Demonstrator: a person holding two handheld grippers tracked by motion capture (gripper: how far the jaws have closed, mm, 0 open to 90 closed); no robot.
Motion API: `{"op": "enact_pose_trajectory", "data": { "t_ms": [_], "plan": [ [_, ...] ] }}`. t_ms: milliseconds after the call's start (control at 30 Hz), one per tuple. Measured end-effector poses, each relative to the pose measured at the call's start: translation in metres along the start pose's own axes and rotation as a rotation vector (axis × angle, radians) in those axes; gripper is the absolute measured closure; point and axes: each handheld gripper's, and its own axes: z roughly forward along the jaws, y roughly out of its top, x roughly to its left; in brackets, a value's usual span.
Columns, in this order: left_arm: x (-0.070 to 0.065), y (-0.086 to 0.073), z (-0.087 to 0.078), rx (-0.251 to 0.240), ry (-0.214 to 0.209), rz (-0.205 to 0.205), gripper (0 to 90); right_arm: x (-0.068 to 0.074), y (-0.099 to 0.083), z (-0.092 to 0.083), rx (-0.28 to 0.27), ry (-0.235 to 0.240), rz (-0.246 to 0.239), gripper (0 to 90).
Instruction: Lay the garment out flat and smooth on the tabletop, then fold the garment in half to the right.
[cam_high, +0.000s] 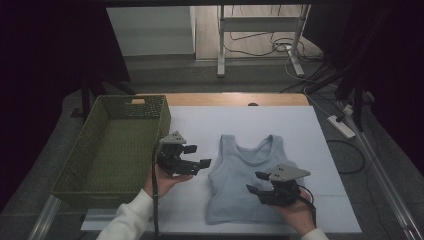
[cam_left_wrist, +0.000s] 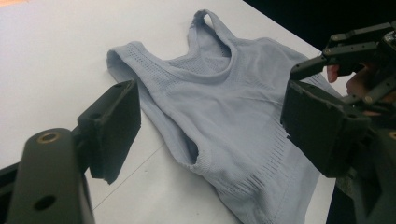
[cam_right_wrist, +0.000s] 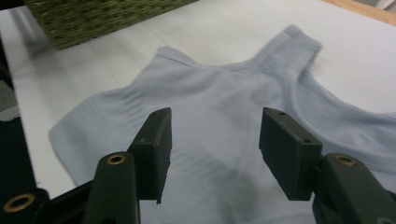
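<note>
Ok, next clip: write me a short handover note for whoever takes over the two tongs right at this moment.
Left tongs: open, nothing held, above the white table cover between the green basket and the top, pointing towards the top.
Right tongs: open, nothing held, over the lower right part of the top.
Light blue sleeveless top: lies flat on the cover, straps away from the person, hem nearest the person.
Basket: at the left of the table, nothing visible inside.
Done: the top is spread out, not folded.
Left: probably fold the top and put it in the basket; no grasp made yet.
</note>
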Motion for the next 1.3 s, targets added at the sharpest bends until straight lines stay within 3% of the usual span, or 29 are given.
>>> {"op": "enact_pose_trajectory", "data": {
  "t_ms": [1300],
  "plan": [
    [0.0, 0.001, 0.002, -0.01, 0.004, 0.007, 20.5, 0.032, 0.005, 0.022, 0.02, 0.083, -0.071, 44.2]
  ]
}}
